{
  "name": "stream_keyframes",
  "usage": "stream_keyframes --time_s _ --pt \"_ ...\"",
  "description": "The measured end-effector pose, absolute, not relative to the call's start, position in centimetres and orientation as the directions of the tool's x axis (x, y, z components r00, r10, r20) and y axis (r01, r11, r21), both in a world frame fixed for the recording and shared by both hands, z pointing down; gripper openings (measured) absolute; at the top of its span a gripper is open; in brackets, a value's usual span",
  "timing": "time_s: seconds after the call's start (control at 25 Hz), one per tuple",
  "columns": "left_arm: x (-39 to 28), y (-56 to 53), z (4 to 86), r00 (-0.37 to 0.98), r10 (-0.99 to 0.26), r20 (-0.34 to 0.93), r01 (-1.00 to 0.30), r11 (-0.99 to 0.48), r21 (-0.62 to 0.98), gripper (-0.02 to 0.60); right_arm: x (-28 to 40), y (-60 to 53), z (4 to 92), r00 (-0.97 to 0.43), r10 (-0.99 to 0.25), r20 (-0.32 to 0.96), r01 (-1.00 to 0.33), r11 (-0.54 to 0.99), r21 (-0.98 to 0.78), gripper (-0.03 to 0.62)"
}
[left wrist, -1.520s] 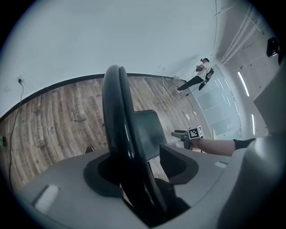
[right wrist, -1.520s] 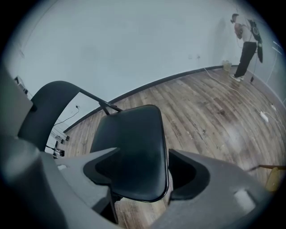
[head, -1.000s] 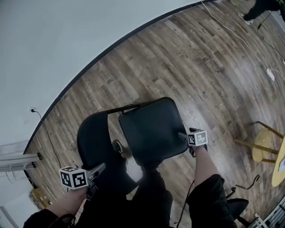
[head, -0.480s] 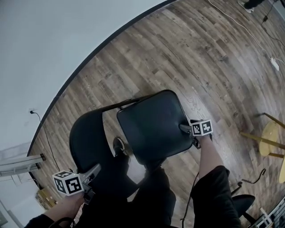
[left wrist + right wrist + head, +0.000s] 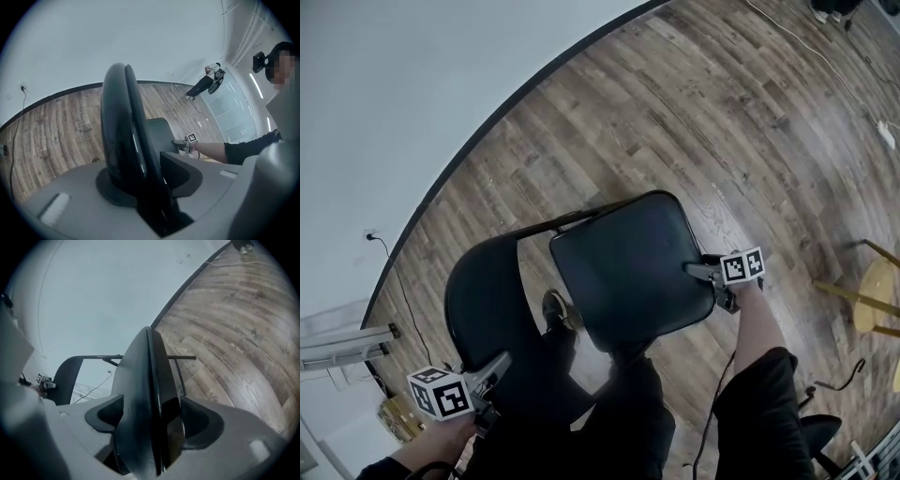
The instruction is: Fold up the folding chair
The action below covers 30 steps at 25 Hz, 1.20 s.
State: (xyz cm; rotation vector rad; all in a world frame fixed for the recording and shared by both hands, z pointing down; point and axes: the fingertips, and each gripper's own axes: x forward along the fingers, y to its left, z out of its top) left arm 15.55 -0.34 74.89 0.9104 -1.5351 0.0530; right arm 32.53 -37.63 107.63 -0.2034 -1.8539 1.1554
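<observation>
**Supervisor:** Report chair position.

**Operator:** The folding chair (image 5: 600,291) stands unfolded on the floor (image 5: 675,122), near the edge where the floor meets the wall (image 5: 412,75). I see the seat (image 5: 628,253) lying roughly level and the backrest (image 5: 483,300) raised at the side toward the wall.

**Supervisor:** Report gripper status.

**Operator:** The left gripper (image 5: 502,361) has just been closing its jaws. The top rim of the backrest sits between them, and in the left gripper view both pads appear pressed against it. The right gripper (image 5: 692,270) stands wide but is not empty. The thick edge of the seat fills the gap, and I read that as a pinch on the seat.

**Supervisor:** State the consequence for the task.

**Operator:** I judge that both holds are now set, so the fold itself can begin. The next move likely calls for swinging the seat up toward the backrest. Main risk: the smooth backrest rim slipping from the left pads.
</observation>
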Motion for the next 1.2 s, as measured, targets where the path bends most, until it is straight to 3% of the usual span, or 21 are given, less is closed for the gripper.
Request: stream_keyframes --time_s 0.56,1.2 --pt "15.3 -0.8 74.2 0.105 -0.519 0.848 -0.542 0.685 0.487 0.118 31.4 -37.2 109.1 -0.611 0.586 0.532 -0.309 0.441 -0.842 0.371" --pt "15.3 -0.2 74.2 0.112 -0.503 0.857 -0.52 0.706 0.482 0.084 31.8 -36.3 108.7 -0.567 0.574 0.591 -0.352 0.48 -0.803 0.351"
